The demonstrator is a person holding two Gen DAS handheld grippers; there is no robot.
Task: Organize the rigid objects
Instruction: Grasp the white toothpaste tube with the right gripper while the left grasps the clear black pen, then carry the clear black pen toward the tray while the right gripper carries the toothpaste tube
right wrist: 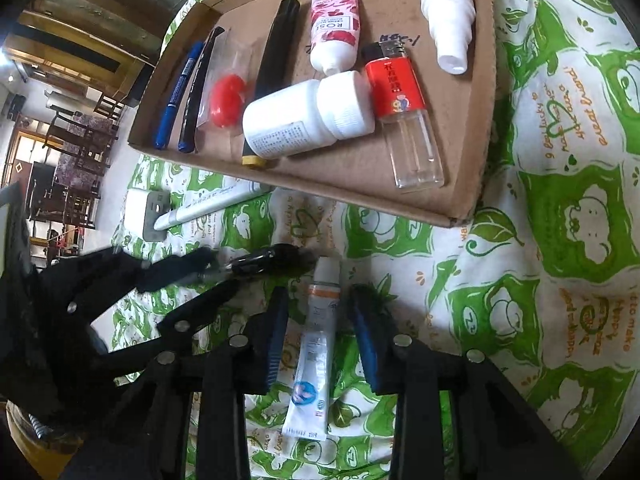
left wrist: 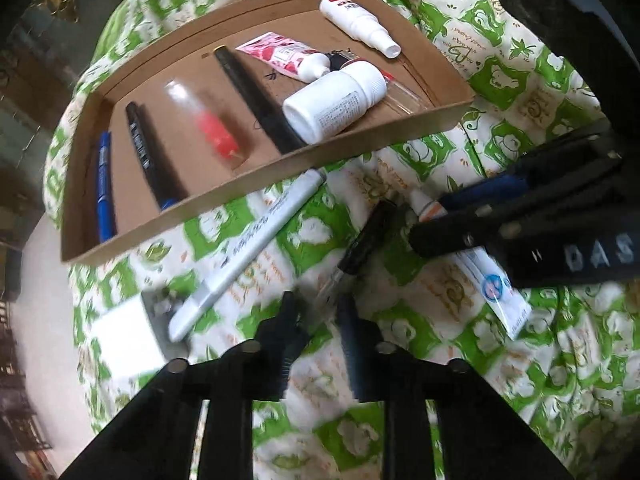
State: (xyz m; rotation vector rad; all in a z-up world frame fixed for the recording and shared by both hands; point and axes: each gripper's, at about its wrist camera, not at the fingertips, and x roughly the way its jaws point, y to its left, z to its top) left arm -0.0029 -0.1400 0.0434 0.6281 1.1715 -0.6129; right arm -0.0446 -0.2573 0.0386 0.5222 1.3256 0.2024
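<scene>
Right gripper [right wrist: 320, 336] straddles a white tube [right wrist: 314, 356], jaws apart; left gripper [left wrist: 316, 320] seemingly pinches a black pen [left wrist: 362, 240], just short of the cardboard tray's near edge [right wrist: 320, 192].

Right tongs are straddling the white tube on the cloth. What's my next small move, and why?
Probably close the right tongs onto the white tube, then lift. It lies lengthwise between the pads with gaps on both sides, so nothing is gripped yet. The cardboard tray just ahead has bare floor beside the lighter to receive it.
</scene>
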